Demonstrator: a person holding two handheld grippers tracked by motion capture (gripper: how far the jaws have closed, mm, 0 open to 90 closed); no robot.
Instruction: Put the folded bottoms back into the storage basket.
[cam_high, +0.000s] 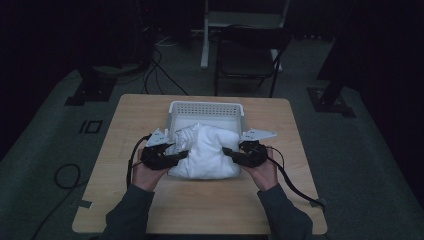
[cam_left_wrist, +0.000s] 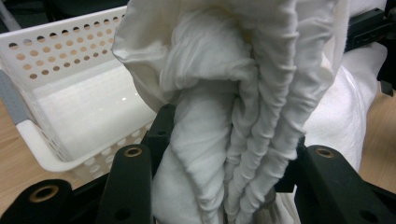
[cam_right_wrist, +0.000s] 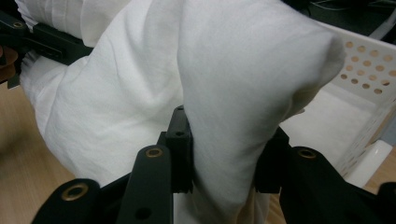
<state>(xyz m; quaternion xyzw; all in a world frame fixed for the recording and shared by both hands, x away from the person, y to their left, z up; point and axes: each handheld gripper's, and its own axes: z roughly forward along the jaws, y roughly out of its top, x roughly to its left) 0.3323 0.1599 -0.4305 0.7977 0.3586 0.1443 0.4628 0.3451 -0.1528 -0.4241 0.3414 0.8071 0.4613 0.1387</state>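
Observation:
A bundled white cloth (cam_high: 206, 150) lies across the front rim of a white perforated basket (cam_high: 205, 108) on the wooden table. My left gripper (cam_high: 181, 154) is shut on the cloth's left side; in the left gripper view a thick wad of bunched folds (cam_left_wrist: 224, 140) is pinched between its black jaws. My right gripper (cam_high: 227, 151) is shut on the cloth's right side, its jaws squeezing a smooth fold (cam_right_wrist: 224, 140) in the right gripper view. The basket (cam_left_wrist: 70, 93) floor behind the cloth looks bare (cam_right_wrist: 345, 116).
The wooden table (cam_high: 200, 200) has open room in front of the hands and at both sides. A dark folding chair (cam_high: 250, 60) stands beyond the table's far edge. Cables (cam_high: 65, 175) trail on the floor at the left.

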